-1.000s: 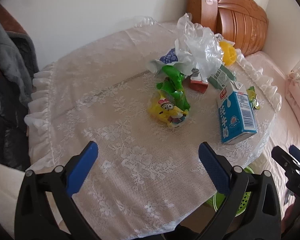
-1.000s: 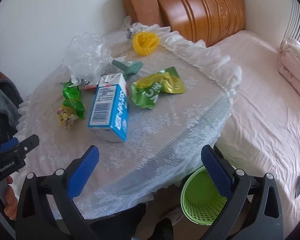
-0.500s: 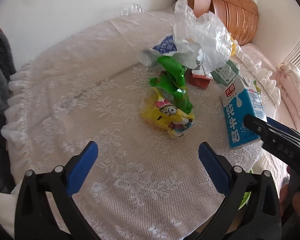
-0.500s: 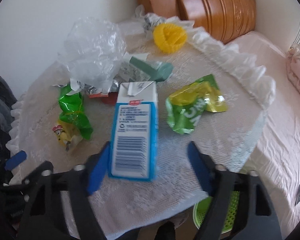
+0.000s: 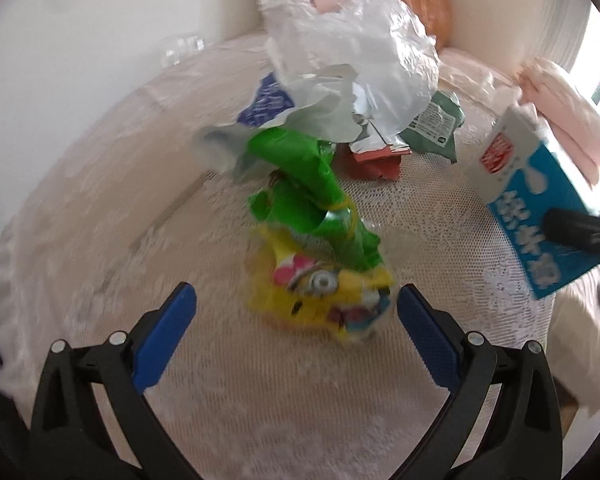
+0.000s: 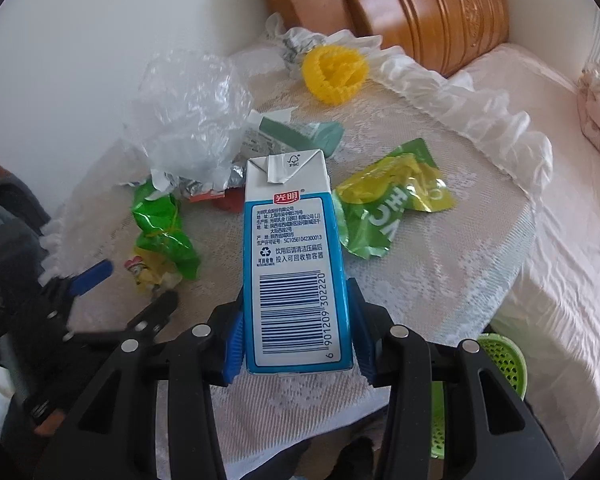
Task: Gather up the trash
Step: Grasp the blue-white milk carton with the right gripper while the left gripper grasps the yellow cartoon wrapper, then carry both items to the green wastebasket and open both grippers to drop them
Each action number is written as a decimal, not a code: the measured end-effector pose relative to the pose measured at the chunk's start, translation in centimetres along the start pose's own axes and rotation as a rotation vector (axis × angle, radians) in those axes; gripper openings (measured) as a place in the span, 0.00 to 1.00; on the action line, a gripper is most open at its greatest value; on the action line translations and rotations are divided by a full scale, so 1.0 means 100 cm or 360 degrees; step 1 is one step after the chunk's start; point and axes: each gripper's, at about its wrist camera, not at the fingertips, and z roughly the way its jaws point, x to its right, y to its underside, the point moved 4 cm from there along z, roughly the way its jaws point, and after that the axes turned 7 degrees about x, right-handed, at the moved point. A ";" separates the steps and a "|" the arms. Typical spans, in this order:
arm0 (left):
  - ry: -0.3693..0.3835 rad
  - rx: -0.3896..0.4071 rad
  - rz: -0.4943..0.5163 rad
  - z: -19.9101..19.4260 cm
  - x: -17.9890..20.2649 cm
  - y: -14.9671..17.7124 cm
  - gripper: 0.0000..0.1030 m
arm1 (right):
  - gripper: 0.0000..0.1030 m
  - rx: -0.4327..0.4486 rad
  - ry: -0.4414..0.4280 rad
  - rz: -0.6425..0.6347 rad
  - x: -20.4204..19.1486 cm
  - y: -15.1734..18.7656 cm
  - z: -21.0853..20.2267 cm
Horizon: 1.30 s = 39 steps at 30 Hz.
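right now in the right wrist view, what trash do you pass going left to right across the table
yellow cartoon wrapper → green wrapper → clear plastic bag → milk carton held in the right gripper → yellow-green snack bag

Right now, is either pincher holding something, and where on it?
The right gripper pinches the blue milk carton by its two sides, near the bottom end. The left gripper is open and holds nothing.

Right gripper (image 6: 296, 340) clamped shut; left gripper (image 5: 296, 312), somewhat blurred, spread wide.

home bedroom: wooden headboard (image 6: 420, 8), pink bed (image 6: 560, 200), lace-covered table (image 6: 440, 264).
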 end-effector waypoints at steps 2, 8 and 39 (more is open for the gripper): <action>0.0011 0.0007 0.0051 0.005 0.000 -0.005 0.91 | 0.43 0.0013 -0.0007 0.0039 0.005 0.002 -0.009; 0.0088 0.0033 0.0154 0.007 0.001 -0.009 0.71 | 0.43 0.0039 0.0027 0.0165 0.024 0.012 -0.032; 0.0585 0.0043 0.0400 -0.091 0.205 0.006 0.52 | 0.44 -0.0286 0.0478 0.0793 0.277 0.214 -0.020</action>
